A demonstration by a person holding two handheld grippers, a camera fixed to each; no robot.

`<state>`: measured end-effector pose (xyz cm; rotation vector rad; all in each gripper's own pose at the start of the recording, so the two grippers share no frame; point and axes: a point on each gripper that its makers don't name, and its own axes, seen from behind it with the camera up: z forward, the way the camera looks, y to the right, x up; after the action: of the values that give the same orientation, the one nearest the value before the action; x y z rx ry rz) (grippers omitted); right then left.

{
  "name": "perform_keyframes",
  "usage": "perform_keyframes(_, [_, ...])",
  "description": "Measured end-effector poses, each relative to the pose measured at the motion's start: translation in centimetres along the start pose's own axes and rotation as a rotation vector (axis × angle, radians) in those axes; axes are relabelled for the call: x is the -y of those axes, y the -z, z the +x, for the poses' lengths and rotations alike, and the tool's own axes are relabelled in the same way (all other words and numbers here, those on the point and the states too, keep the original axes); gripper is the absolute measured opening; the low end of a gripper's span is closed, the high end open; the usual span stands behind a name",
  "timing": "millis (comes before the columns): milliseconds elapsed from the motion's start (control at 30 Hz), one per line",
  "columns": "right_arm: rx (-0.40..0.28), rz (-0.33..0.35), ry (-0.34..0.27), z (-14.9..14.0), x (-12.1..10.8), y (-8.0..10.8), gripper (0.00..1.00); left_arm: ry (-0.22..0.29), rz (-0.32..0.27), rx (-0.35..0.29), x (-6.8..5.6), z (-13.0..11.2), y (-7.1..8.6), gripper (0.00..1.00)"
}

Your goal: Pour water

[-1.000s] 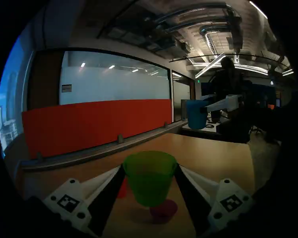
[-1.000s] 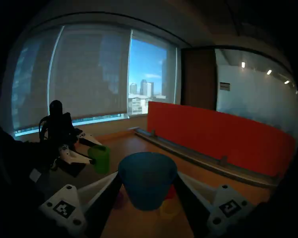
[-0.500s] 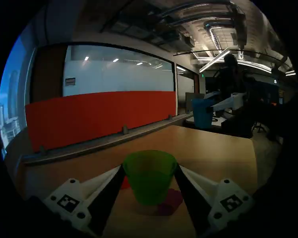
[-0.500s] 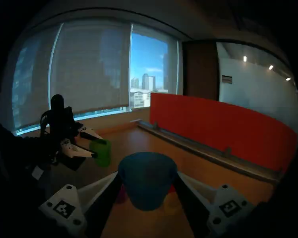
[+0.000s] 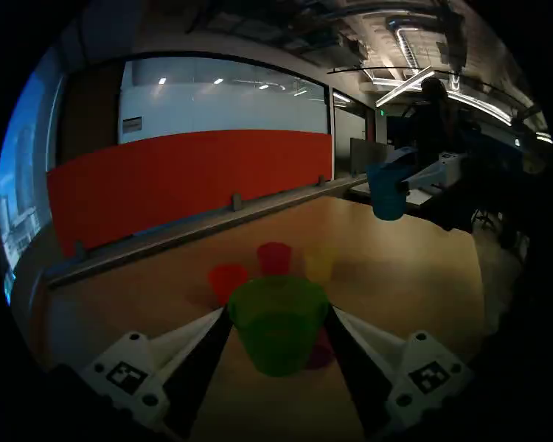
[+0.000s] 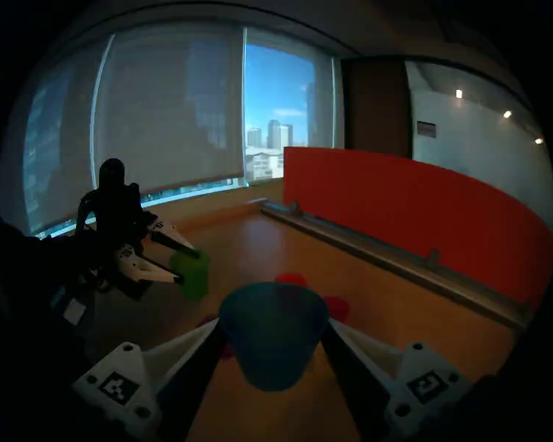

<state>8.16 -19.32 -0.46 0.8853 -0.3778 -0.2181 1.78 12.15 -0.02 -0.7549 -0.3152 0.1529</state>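
In the left gripper view, my left gripper [image 5: 278,331] is shut on a green cup [image 5: 278,324], held upright above the wooden table [image 5: 394,272]. Farther off at the right, the blue cup [image 5: 387,193] hangs in the other gripper. In the right gripper view, my right gripper [image 6: 274,335] is shut on the blue cup [image 6: 273,331], also upright. To the left in that view the green cup [image 6: 193,273] sits between the left gripper's white fingers [image 6: 147,269], held by a person's dark hand.
Small cups stand on the table below: a red one [image 5: 228,282], another red one [image 5: 274,258], a yellow one [image 5: 321,263] and a purple one [image 5: 319,356]. A red partition [image 5: 188,180] with a rail lines the table's far edge. Windows [image 6: 166,125] lie beyond.
Both views have tilted downward, so the table and the small cups on it have come into sight. Each gripper still holds its cup upright.
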Motion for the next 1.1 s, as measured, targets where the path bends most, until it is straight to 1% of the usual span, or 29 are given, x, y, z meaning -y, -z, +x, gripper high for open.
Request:
perform_keyframes(200, [0.038, 0.005, -0.006, -2.0, 0.1, -0.7, 0.90, 0.003, -0.002, 0.054, 0.0, -2.1, -0.4, 0.87])
perform_keyframes(500, [0.081, 0.014, -0.012, -4.5, 0.1, -1.6, 0.90, 0.013, 0.005, 0.115, 0.5, -4.7, -0.7, 0.87])
perform_keyframes(700, [0.111, 0.013, -0.012, -6.0, 0.0, -2.2, 0.90, 0.023, 0.001, 0.141, 0.4, -5.9, -1.0, 0.87])
perform_keyframes(867, [0.134, 0.016, -0.016, -7.2, 0.2, -2.6, 0.90, 0.030, -0.002, 0.175, 0.2, -7.3, -1.4, 0.87])
perform_keyframes(1100, [0.164, 0.018, -0.020, -8.9, 0.2, -3.1, 0.90, 0.020, -0.014, 0.211, -0.4, -9.1, -2.0, 0.87])
